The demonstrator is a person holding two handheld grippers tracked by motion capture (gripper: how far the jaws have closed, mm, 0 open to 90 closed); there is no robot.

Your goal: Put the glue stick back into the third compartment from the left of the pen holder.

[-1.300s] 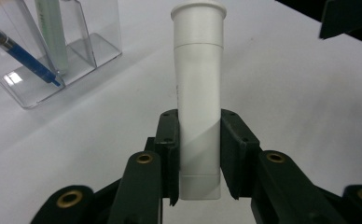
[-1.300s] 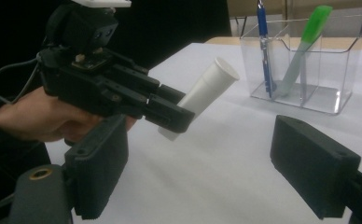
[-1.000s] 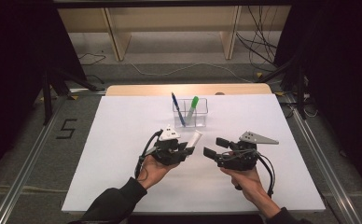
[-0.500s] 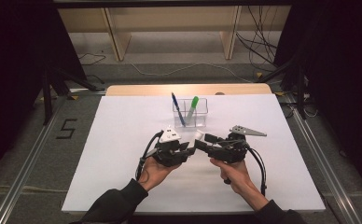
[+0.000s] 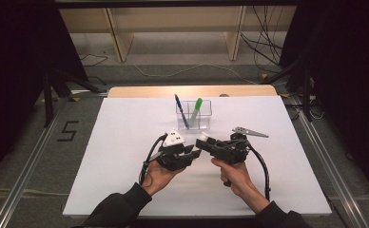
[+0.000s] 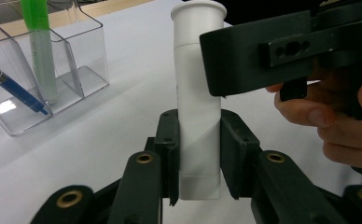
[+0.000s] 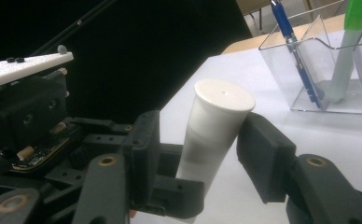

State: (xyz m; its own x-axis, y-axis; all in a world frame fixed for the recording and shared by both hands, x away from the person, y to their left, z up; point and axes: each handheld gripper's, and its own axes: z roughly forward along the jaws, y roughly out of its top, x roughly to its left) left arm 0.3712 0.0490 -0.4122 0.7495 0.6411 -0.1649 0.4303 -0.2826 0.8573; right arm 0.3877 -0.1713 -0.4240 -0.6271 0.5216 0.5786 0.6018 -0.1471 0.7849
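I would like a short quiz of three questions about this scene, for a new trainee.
1. True or false: the left gripper holds the white tube at its flat end.
2. Which pen stands in the clear organizer beside the blue pen: A green, B red, C black?
3. Which end of the tube sits between the jaws of the right gripper?

Key: 1 true; 2 A; 3 the cap end.
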